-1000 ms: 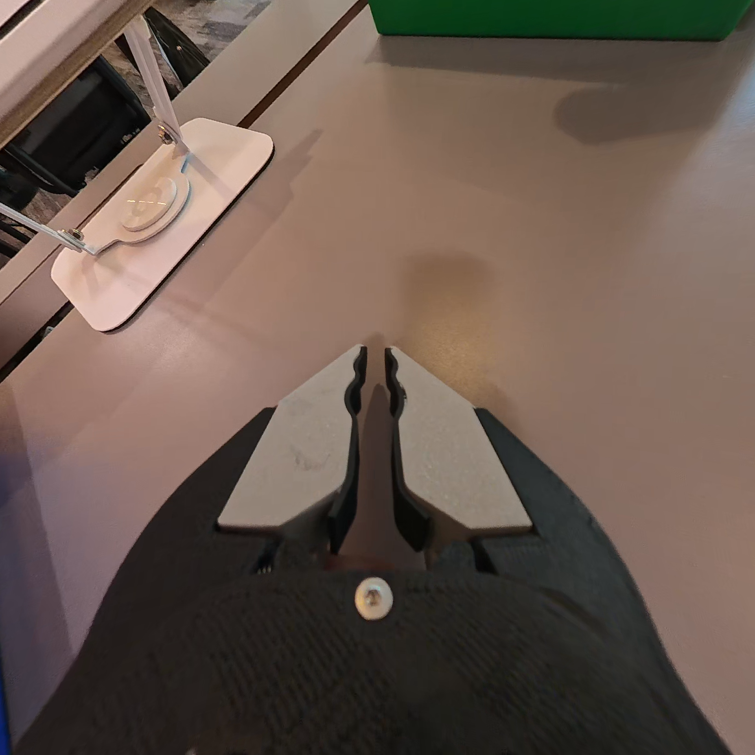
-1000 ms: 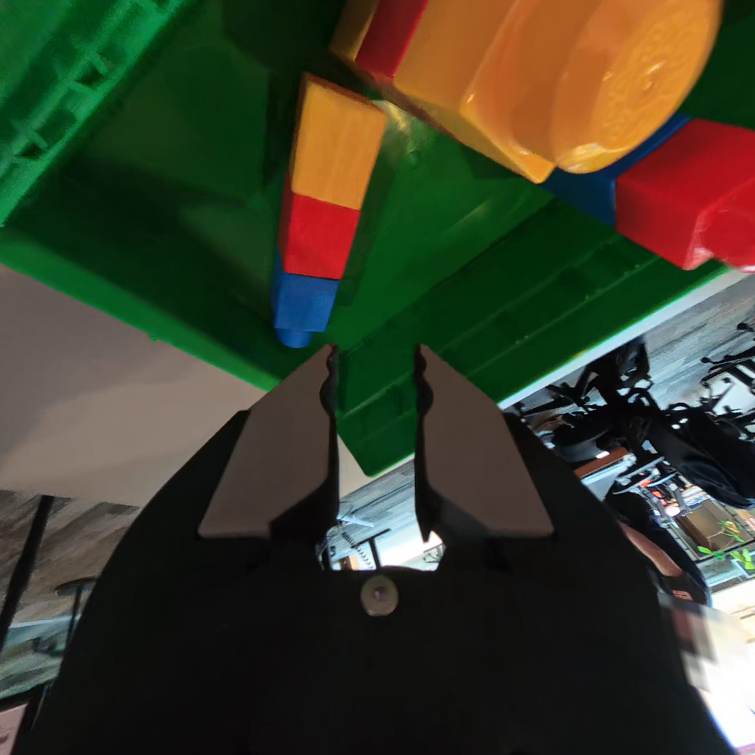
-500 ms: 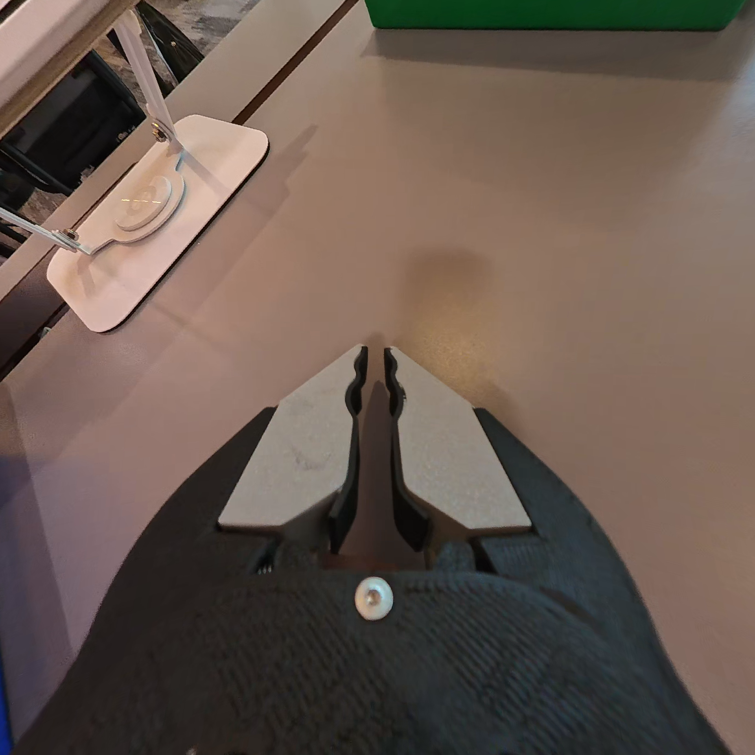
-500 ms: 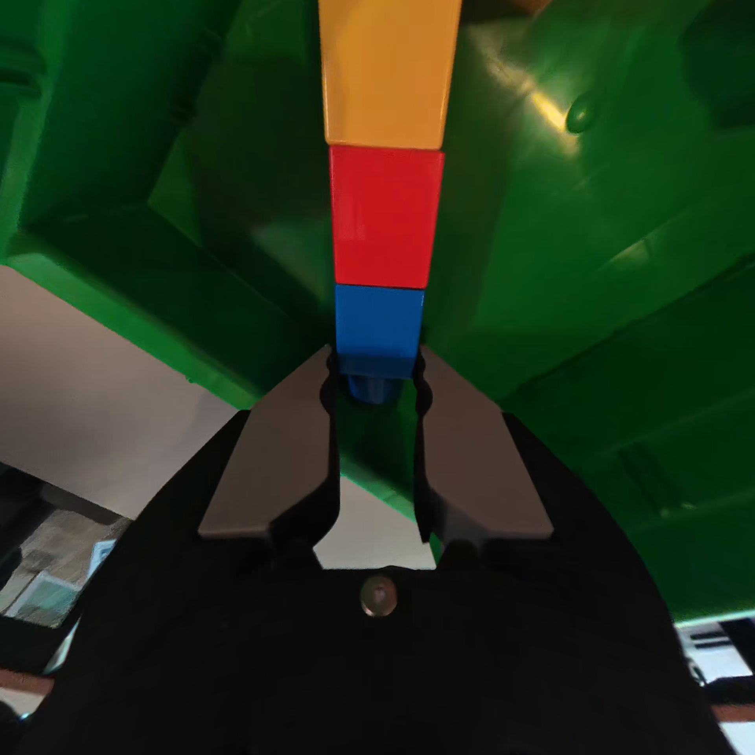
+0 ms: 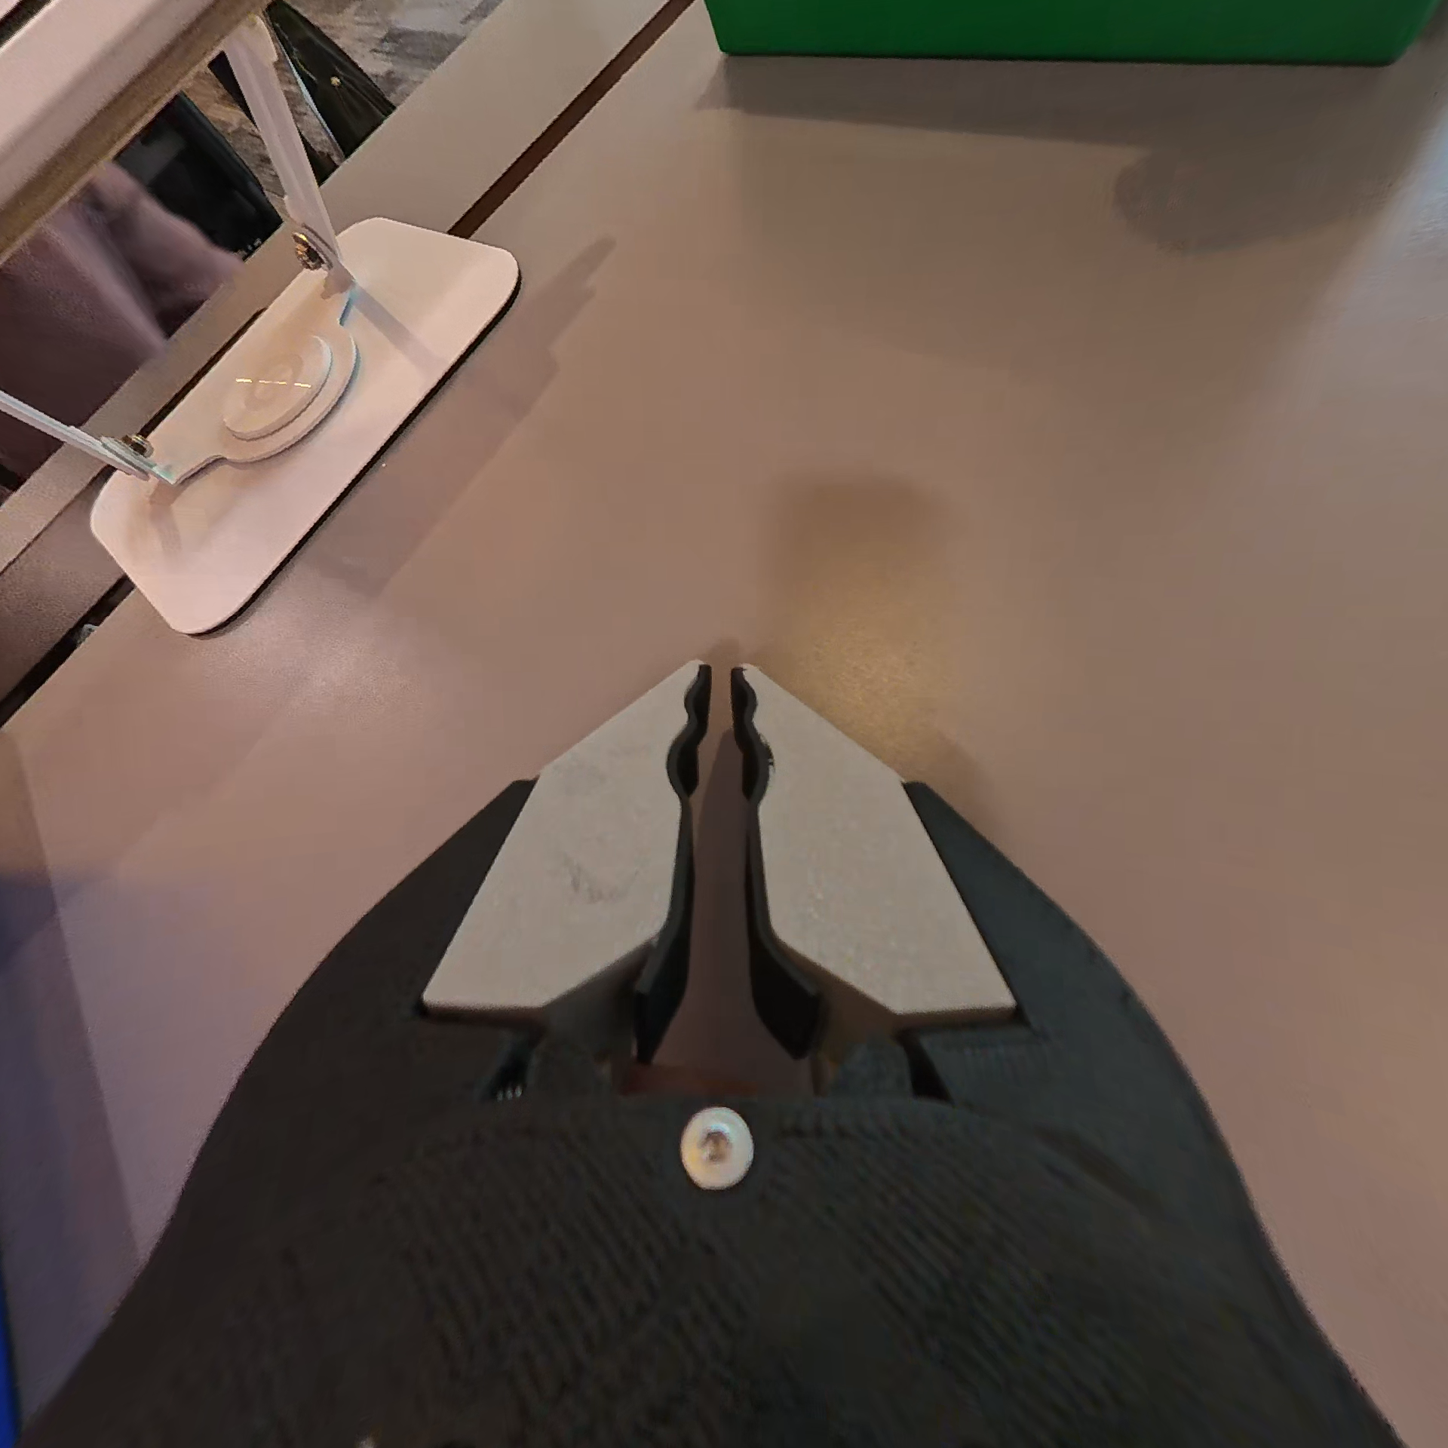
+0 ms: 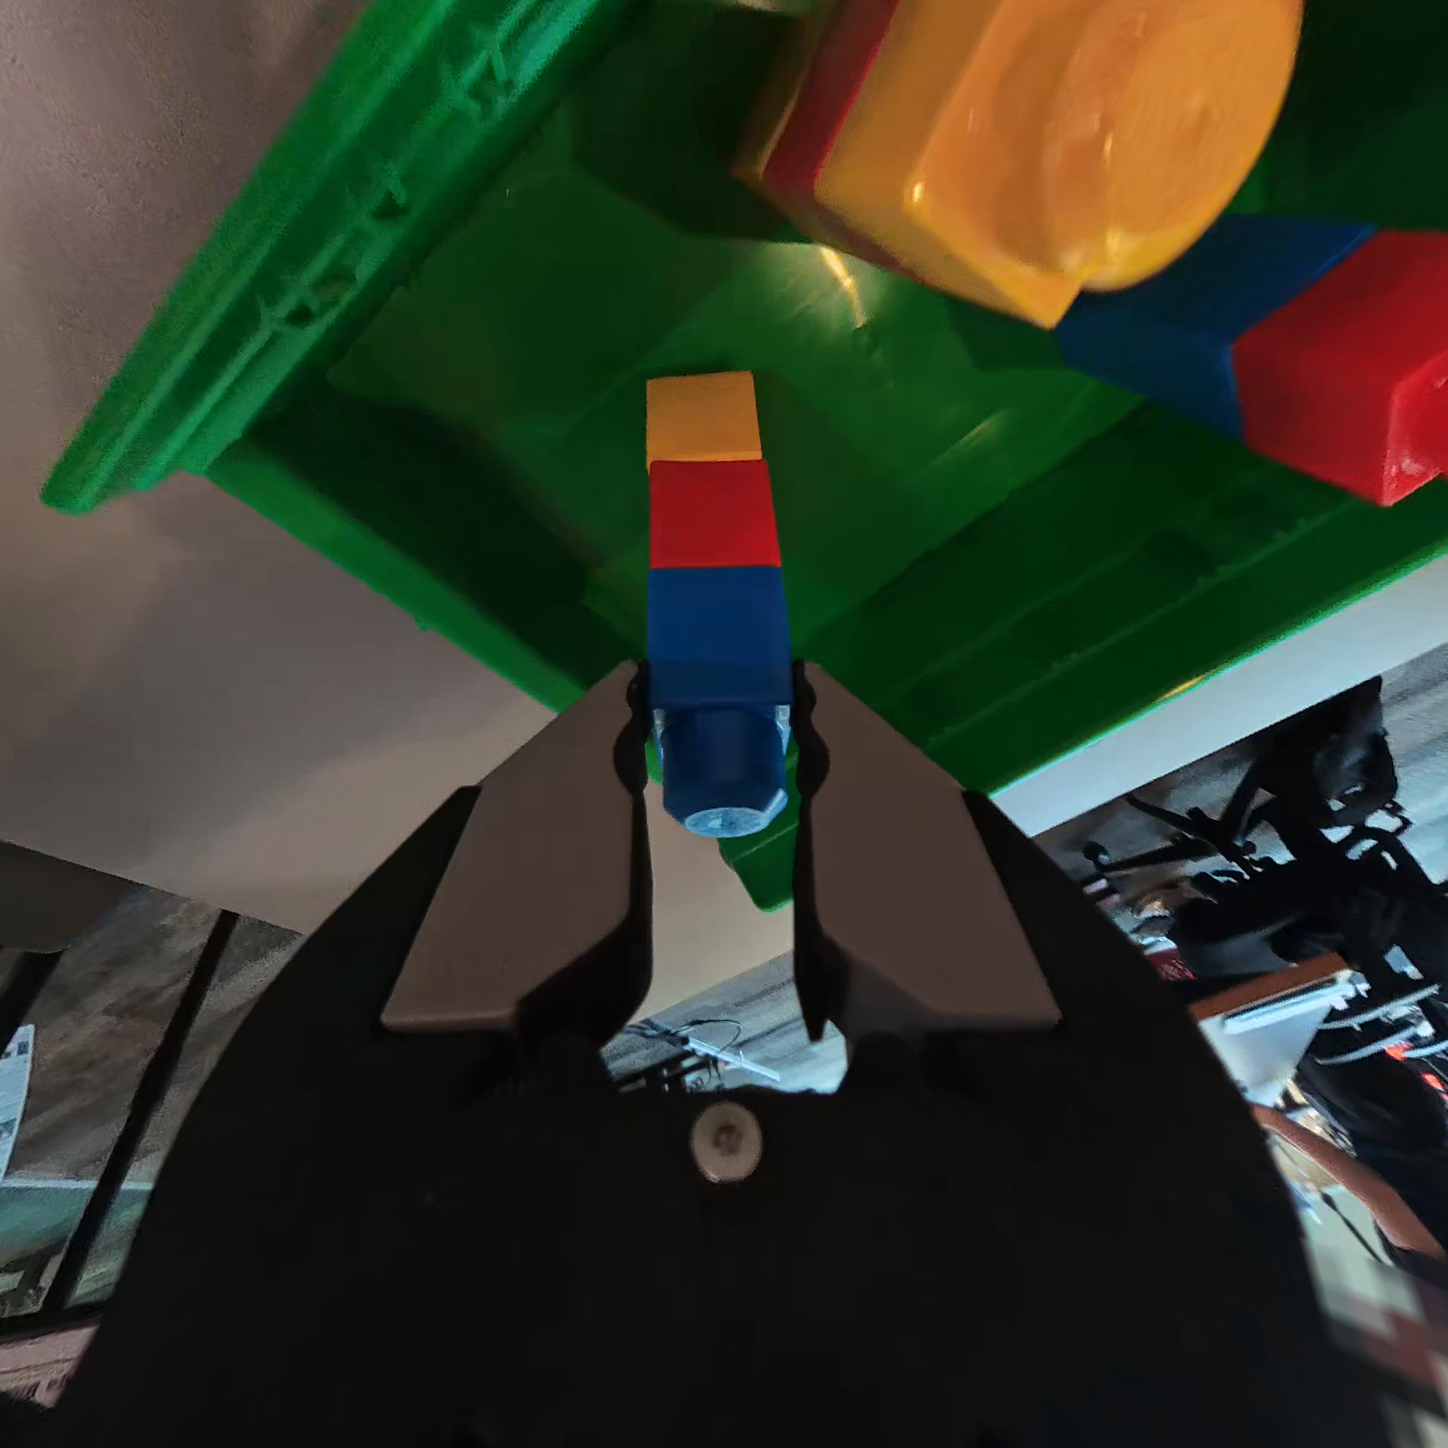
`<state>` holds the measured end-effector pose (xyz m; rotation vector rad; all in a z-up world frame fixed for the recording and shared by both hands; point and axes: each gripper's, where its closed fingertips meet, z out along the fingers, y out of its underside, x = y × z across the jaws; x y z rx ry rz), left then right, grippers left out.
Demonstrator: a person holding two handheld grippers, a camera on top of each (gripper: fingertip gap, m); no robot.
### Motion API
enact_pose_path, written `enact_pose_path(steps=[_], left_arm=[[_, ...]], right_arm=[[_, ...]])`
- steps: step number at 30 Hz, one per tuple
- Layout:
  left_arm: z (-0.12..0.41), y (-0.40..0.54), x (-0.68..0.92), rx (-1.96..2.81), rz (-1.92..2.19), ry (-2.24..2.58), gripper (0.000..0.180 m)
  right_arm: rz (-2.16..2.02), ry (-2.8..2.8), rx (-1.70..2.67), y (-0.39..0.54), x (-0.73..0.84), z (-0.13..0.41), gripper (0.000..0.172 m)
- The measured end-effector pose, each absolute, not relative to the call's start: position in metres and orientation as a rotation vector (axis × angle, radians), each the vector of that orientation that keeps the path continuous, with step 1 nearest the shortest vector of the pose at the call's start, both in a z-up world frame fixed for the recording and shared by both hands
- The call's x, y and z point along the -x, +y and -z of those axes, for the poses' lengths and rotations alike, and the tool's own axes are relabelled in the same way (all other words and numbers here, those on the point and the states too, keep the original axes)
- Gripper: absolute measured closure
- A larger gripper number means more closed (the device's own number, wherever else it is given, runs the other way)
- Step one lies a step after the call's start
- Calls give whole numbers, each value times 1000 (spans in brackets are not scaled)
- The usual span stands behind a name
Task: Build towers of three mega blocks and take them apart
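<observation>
My left camera looks down on a smooth grey-brown desk [image 5: 1019, 470]. At its left edge stands the flat white base of a metal stand [image 5: 258, 439] with thin silvery legs, and at the far edge sits the wall of a green plastic bin [image 5: 1058, 31]. Past the left edge I see dark office chairs and patterned floor.

My left tongs [image 5: 720, 672] hang just above the bare desk, jaws nearly together with only a sliver between the tips, gripping nothing.

My right camera looks into the green bin [image 6: 470, 313] at a tilt, with desk above left and a dim room with chairs below right. My right tongs [image 6: 719, 689] are clamped on the blue top block of a three-block tower of blue, red and yellow plastic [image 6: 709, 533], pads pressed on both its sides. The tower reaches down into the bin near its corner. Loose yellow, red and blue blocks [image 6: 1097, 157] lie at the bin's upper right.
</observation>
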<state>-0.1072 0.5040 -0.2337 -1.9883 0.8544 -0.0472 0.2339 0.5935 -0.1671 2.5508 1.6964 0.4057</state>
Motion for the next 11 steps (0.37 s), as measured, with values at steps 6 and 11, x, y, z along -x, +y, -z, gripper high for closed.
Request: enact_pose_path(steps=[6,11], left_arm=[[234,504,107,1987,54,857,177],[234,503,106,1988,54,866,177]], right_arm=[[-444,1724,-2518,605,-210,168,139],[-428,1735,-2558,614,-202,169,138]])
